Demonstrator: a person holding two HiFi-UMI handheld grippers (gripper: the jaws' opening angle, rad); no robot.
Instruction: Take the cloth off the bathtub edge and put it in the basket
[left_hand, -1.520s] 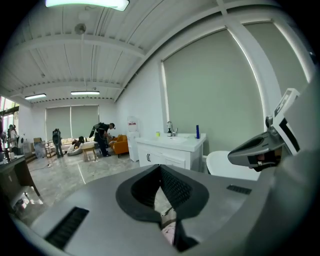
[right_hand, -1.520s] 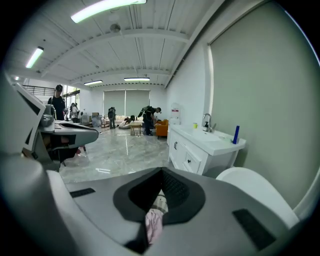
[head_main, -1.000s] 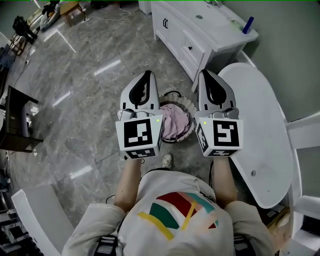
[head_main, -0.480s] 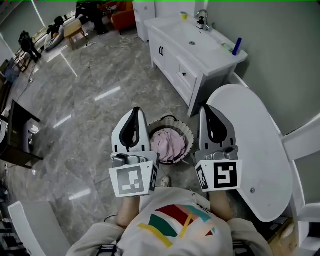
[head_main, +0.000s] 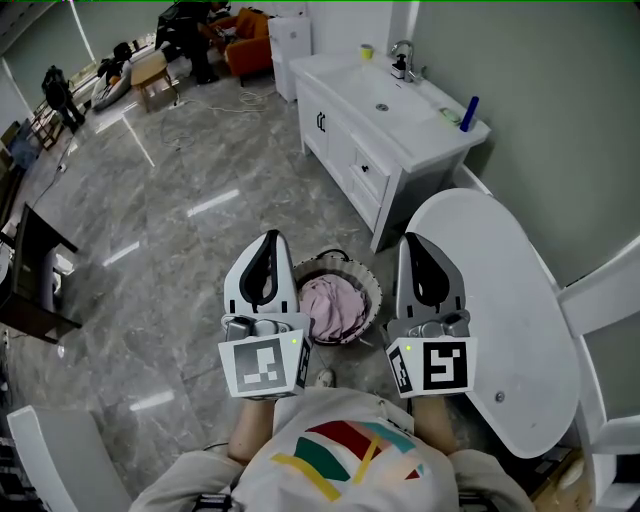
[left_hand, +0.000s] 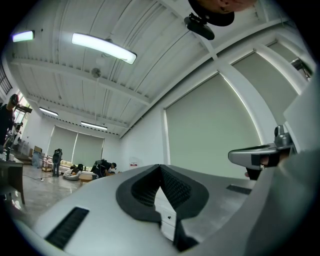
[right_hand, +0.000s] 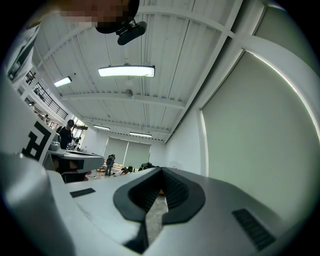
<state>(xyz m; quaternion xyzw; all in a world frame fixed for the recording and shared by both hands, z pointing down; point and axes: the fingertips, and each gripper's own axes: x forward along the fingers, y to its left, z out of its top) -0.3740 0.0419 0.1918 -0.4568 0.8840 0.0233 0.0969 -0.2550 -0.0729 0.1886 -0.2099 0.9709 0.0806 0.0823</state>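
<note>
In the head view a pink cloth (head_main: 325, 308) lies bunched inside a round wicker basket (head_main: 371, 288) on the grey floor, just left of the white bathtub (head_main: 500, 300). Nothing lies on the tub's edge where it shows. My left gripper (head_main: 268, 238) is held above the basket's left side and my right gripper (head_main: 411, 240) above the gap between basket and tub. Both are shut and hold nothing. The left gripper view shows its jaws (left_hand: 160, 167) pressed together, aimed slightly upward at a wall and ceiling. The right gripper (right_hand: 161, 171) looks the same way, jaws together.
A white vanity (head_main: 362, 160) with a sink and tap stands beyond the basket, a blue item (head_main: 468, 112) on its top. A dark table (head_main: 35, 270) is at the left and a white seat (head_main: 55, 445) at the lower left. Far off are people and furniture.
Both grippers have drawn back toward the person's body and risen, still shut. The cloth stays in the basket, and more of the vanity and room has come into view.
</note>
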